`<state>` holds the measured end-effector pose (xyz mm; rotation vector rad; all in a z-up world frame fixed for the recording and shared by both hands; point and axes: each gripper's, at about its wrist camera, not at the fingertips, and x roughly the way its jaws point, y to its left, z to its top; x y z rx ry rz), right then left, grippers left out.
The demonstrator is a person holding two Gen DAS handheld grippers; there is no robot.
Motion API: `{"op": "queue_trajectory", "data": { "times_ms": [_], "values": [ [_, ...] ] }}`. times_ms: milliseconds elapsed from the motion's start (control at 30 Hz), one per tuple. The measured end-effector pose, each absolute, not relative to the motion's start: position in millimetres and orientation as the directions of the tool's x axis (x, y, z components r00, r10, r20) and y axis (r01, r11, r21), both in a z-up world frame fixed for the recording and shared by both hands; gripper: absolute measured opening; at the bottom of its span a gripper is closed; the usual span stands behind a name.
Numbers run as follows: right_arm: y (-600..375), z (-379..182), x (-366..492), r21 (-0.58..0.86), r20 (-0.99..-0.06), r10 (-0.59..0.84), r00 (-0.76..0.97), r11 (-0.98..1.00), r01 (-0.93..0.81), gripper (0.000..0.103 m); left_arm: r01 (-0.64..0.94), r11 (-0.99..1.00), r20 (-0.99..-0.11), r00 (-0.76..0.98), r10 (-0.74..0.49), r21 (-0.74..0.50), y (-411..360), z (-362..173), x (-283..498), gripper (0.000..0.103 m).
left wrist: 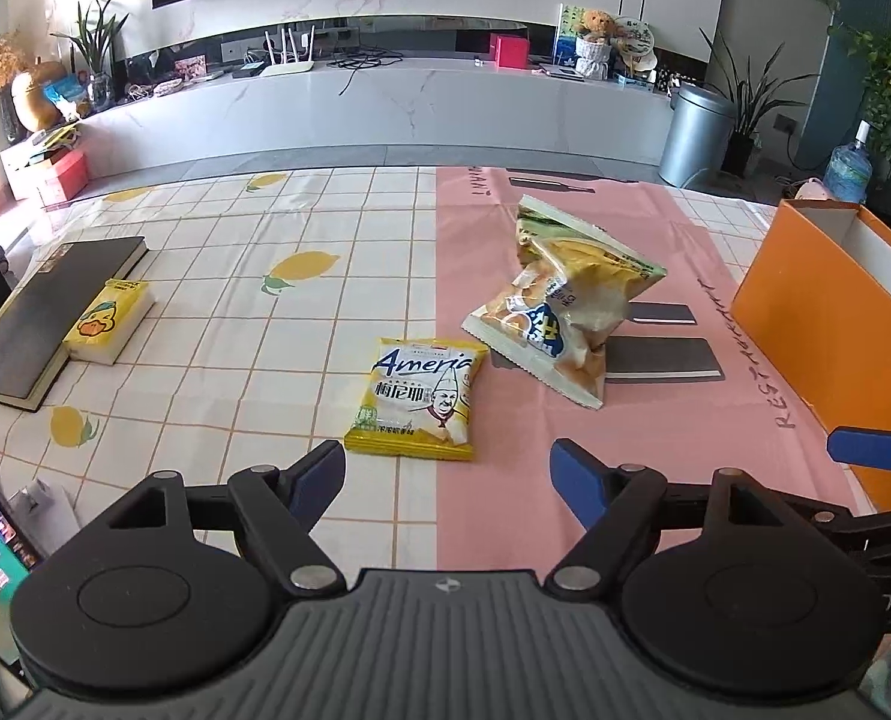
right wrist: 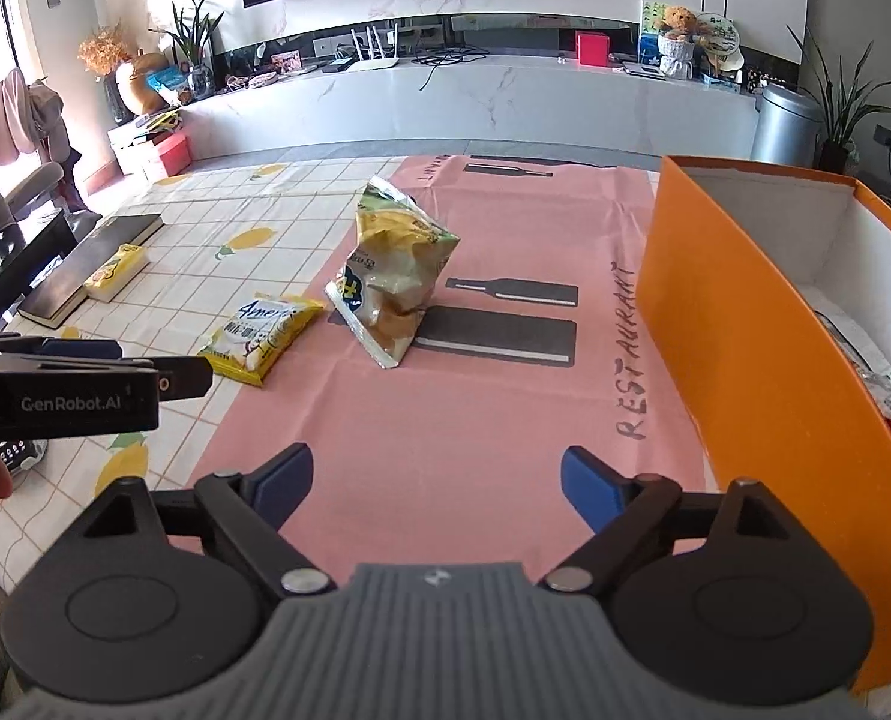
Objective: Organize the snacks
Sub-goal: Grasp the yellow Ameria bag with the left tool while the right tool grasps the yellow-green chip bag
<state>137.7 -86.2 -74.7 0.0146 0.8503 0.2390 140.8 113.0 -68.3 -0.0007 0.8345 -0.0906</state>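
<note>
Snacks lie on the surface (left wrist: 217, 324) in two spots: a flat yellow packet (left wrist: 418, 399) sits near the front edge, right where the lemon-print cloth meets the pink cloth, and a puffed chip bag (left wrist: 556, 312) stands tilted on the pink cloth just behind and to the right of it, the two close together but whether they touch cannot be told. An orange box (right wrist: 745, 324) rests along the right edge of the surface, open at the top, and something red and white already lies inside it toward its near end.

The left gripper (left wrist: 448, 477) hovers just short of the yellow packet with its jaws spread wide and nothing between them. The right gripper (right wrist: 436, 480) hangs over bare pink cloth between the chip bag and the box, jaws likewise wide apart and empty.

Judging by this layout, some snacks are already packed and the step in hand is reaching for the remaining two. The next move probably calls for lowering the left jaws around the flat packet's edges, which may be awkward as it lies flush on the cloth, while the right reaches forward to the chip bag, pinching its crinkled top without crushing the contents.

A black notebook (left wrist: 43, 312) and a tissue pack (left wrist: 109, 321) lie at the left edge, well apart from the snacks.
</note>
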Motion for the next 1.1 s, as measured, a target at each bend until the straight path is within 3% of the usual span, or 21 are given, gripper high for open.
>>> {"op": "queue_trajectory", "data": {
  "times_ms": [533,867,1000,1100],
  "values": [
    [-54,-97,235,0.138,-0.715,0.262,0.648,0.962,-0.236,0.087,0.184,0.983,-0.774,0.623,-0.115,0.002,125,-109,207,0.091],
    [-32,-116,274,0.149,-0.715,0.285,0.639,0.954,-0.258,0.087,0.165,0.986,-0.785,0.610,-0.112,-0.013,128,-119,219,0.091],
    [-30,-122,283,0.156,-0.720,0.291,0.630,0.952,-0.262,0.076,0.157,0.988,-0.781,0.616,-0.100,-0.003,128,-120,223,0.091],
    [-30,-125,287,0.170,-0.720,0.299,0.626,0.951,-0.258,0.069,0.151,0.989,-0.779,0.619,-0.100,-0.007,127,-119,224,0.085]
  ]
}}
